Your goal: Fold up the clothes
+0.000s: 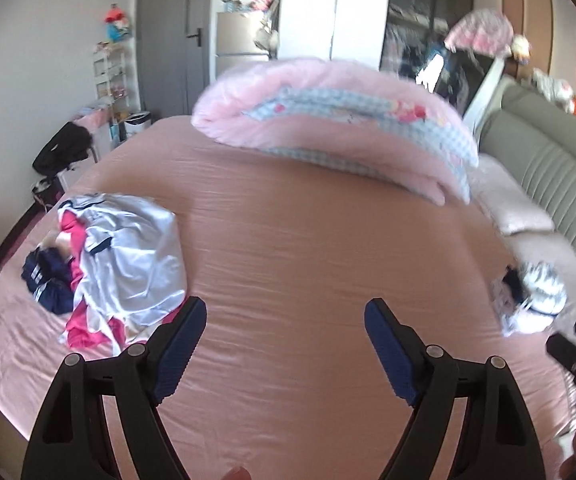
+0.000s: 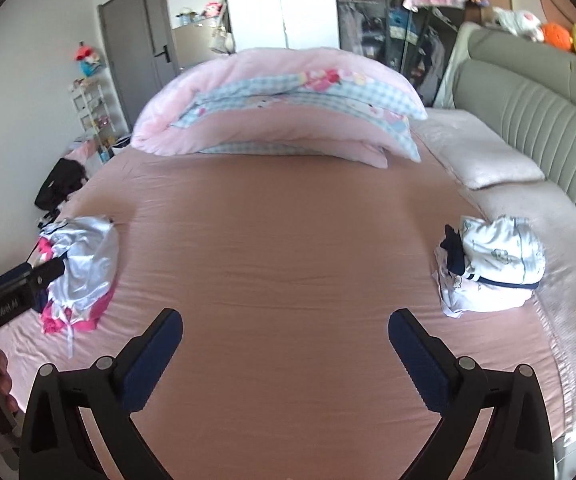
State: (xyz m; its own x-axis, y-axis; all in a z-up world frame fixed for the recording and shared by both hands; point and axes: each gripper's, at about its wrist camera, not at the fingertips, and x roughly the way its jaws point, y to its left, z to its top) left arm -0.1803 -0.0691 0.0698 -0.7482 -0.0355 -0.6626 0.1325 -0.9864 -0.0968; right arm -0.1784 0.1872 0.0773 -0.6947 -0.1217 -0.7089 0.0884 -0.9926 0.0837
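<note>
Left wrist view: left gripper (image 1: 286, 322) angled down over the bare pink sheet (image 1: 288, 248), jaws spread, nothing between. Heap of unfolded clothes (image 1: 116, 264) at left, sharp here. Right wrist view: right gripper (image 2: 286, 330) likewise spread and empty; folded pile (image 2: 491, 268) clear at right. "GenRobot.AI" legible on the other gripper's body.

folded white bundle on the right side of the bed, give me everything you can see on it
The folded white bundle of clothes is a compact, rounded stack of soft fabric with a faint pale print and navy trim along its lower edge. A dark navy piece is tucked against its left side, and a loose white layer spreads out beneath. It sits on the pink bedsheet, close to the pale quilted pad by the headboard. Neither gripper touches it.
</note>
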